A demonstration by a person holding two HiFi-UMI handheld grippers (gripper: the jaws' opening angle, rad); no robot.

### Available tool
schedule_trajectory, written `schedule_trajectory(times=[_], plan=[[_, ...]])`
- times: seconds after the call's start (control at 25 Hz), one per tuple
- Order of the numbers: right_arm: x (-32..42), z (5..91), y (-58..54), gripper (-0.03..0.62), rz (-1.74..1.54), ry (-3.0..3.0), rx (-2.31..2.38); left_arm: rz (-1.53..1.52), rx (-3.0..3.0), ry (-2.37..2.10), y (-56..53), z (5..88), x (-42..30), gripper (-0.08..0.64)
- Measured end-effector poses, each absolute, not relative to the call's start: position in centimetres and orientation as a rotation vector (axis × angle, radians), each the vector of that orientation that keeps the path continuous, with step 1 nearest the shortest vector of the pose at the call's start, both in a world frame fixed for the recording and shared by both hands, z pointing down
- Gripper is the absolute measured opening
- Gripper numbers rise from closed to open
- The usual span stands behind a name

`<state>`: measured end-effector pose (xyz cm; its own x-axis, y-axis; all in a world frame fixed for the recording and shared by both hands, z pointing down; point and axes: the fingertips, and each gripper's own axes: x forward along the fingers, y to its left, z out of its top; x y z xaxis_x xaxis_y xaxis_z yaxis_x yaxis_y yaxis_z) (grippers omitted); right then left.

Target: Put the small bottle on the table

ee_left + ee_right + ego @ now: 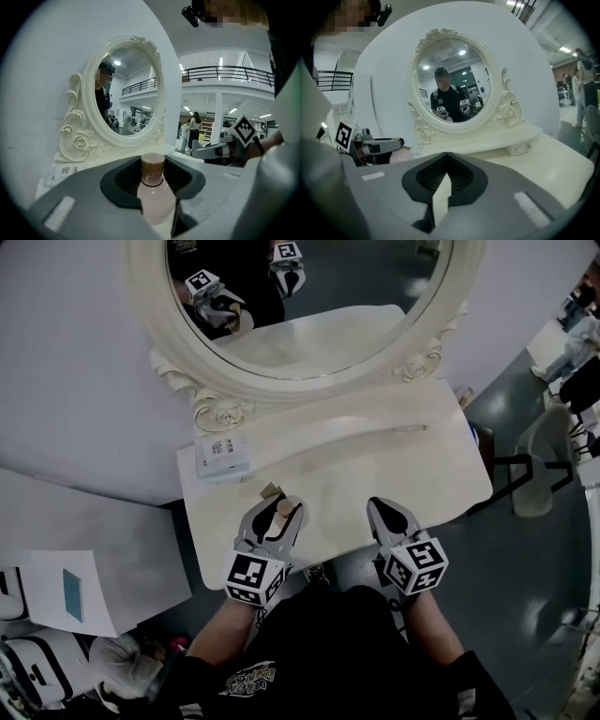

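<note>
One small pale-pink bottle with brown cap (153, 190) is pinched in the left hand-held gripper (279, 519) over the cream bench (375, 460); the right hand-held gripper (382, 507) is pressed together.

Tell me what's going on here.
A person stands at a white table with an oval mirror, one tool in each hand. The left tool is shut on a small pinkish bottle with a brown cap, upright over the table's near part. Whether the bottle touches the top can't be told. The right tool is beside it, jaws together and empty. A card lies by the mirror's base.
</note>
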<state>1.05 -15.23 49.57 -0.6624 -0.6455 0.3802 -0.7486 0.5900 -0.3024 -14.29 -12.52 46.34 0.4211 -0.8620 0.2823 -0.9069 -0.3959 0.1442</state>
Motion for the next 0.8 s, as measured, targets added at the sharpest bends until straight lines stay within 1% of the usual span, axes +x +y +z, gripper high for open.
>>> schedule_trajectory(times=[0.44,0.8], plan=[[-0.8,49.2,-18.4,0.029,0.616,-2.583,1.128,0.215,2.392,-1.570,-15.7,46.5,-16.3,0.137],[-1.8,48.6,-22.4,0.029,0.593,-2.637,0.986,0.213,2.301,-1.701,-18.1,46.3,-16.7,0.138]])
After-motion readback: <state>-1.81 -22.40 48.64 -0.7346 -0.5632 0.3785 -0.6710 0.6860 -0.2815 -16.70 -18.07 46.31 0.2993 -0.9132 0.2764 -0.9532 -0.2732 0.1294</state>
